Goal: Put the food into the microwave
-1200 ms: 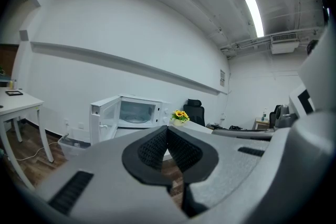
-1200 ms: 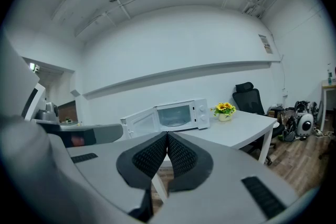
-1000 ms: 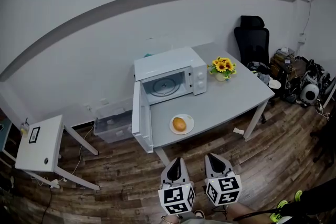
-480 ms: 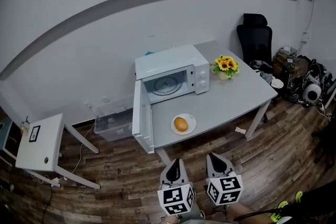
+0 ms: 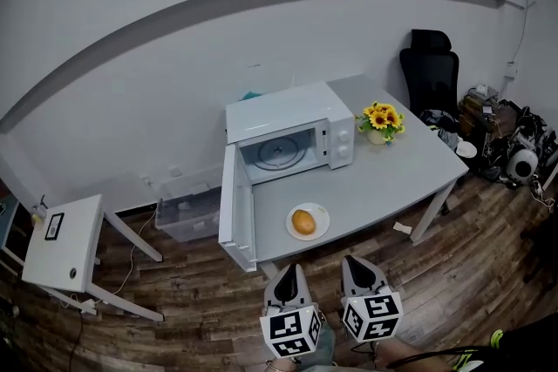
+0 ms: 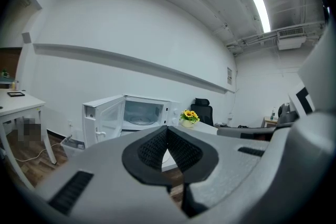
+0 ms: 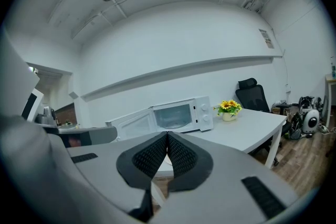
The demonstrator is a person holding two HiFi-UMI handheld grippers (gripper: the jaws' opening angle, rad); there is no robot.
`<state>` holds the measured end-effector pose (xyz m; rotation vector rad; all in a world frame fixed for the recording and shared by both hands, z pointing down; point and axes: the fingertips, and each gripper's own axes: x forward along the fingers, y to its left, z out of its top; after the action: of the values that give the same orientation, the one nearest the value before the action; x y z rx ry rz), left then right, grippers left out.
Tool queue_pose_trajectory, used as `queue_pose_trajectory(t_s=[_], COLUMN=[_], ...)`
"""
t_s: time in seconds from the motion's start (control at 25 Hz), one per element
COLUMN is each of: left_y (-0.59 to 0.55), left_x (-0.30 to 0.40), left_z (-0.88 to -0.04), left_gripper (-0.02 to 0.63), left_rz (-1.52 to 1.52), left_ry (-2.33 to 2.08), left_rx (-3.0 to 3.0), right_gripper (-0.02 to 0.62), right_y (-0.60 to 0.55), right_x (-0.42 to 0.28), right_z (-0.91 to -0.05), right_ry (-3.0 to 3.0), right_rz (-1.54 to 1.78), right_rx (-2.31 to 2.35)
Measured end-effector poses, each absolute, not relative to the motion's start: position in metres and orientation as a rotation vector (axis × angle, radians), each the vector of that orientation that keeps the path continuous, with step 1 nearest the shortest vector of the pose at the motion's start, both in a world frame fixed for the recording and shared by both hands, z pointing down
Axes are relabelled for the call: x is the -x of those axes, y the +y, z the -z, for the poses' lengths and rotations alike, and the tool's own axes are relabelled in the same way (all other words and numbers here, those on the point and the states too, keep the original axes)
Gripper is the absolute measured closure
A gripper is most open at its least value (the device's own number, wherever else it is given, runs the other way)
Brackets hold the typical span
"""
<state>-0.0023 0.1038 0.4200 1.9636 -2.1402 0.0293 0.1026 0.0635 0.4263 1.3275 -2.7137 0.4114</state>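
Note:
A white microwave [image 5: 292,133] stands on the grey table [image 5: 392,161] with its door [image 5: 228,209] swung wide open to the left and its cavity empty. In front of it an orange-brown piece of food [image 5: 303,221] lies on a small white plate [image 5: 308,222]. My left gripper [image 5: 289,277] and right gripper [image 5: 360,269] are side by side short of the table's front edge, well back from the plate. Both are shut and hold nothing. The microwave [image 6: 131,114] shows in the left gripper view and again, as the microwave [image 7: 176,117], in the right gripper view.
A pot of sunflowers [image 5: 381,121] stands right of the microwave. A black office chair [image 5: 432,70] and clutter [image 5: 506,139] are at the right. A clear storage bin [image 5: 185,205] sits on the wooden floor by the door, and a small white table [image 5: 59,241] stands far left.
The table, microwave and plate sit slightly lower and further right in the head view, as the camera has shifted. The grippers keep their place and stay shut.

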Motion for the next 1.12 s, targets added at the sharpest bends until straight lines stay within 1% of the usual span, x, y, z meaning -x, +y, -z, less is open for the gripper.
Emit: queue_pose_trajectory(t_s=[1.12], left_y=[-0.022], left_x=[0.044], left_z=[-0.421], left_gripper=[0.604], left_rz=[-0.038], left_ry=[-2.141], left_rx=[-1.93], right_gripper=[0.58], right_y=[-0.066], right_x=[-0.06], right_z=[-0.418], right_ry=[-2.718], right_rz=[-0.388], right_rx=[-1.276])
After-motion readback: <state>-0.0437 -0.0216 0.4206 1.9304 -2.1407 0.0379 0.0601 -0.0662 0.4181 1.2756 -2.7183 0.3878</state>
